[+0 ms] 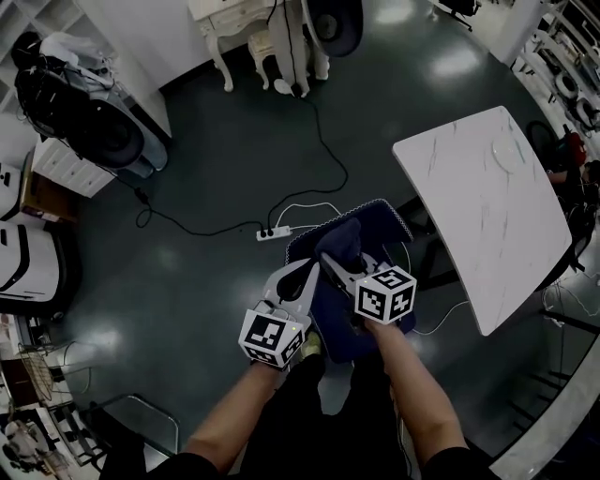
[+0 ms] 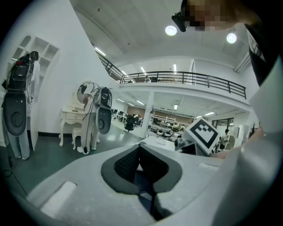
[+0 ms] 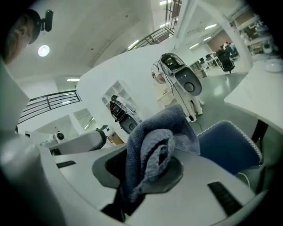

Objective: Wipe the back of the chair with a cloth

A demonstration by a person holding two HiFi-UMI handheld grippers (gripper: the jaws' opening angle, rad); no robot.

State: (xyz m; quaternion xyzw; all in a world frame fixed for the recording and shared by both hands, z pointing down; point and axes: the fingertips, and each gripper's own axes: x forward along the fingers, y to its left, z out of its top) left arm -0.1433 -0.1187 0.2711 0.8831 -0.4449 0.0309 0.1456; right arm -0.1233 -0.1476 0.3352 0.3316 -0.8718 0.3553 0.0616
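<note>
A dark blue chair (image 1: 375, 220) with a pale trimmed edge stands right below me, seen from above. My right gripper (image 1: 339, 255) is shut on a blue-grey cloth (image 1: 343, 236), bunched between its jaws and held over the chair. In the right gripper view the cloth (image 3: 152, 148) wraps around the fingertips and the chair (image 3: 230, 145) lies behind it to the right. My left gripper (image 1: 306, 274) hovers just left of the right one, at the chair's left edge. Its pads (image 2: 126, 165) meet with nothing held between them.
A white marble table (image 1: 487, 206) stands close on the right of the chair. A white power strip (image 1: 274, 231) with black and white cables lies on the dark floor beyond the chair. White furniture (image 1: 234, 28) and machines (image 1: 94, 131) stand farther back and left.
</note>
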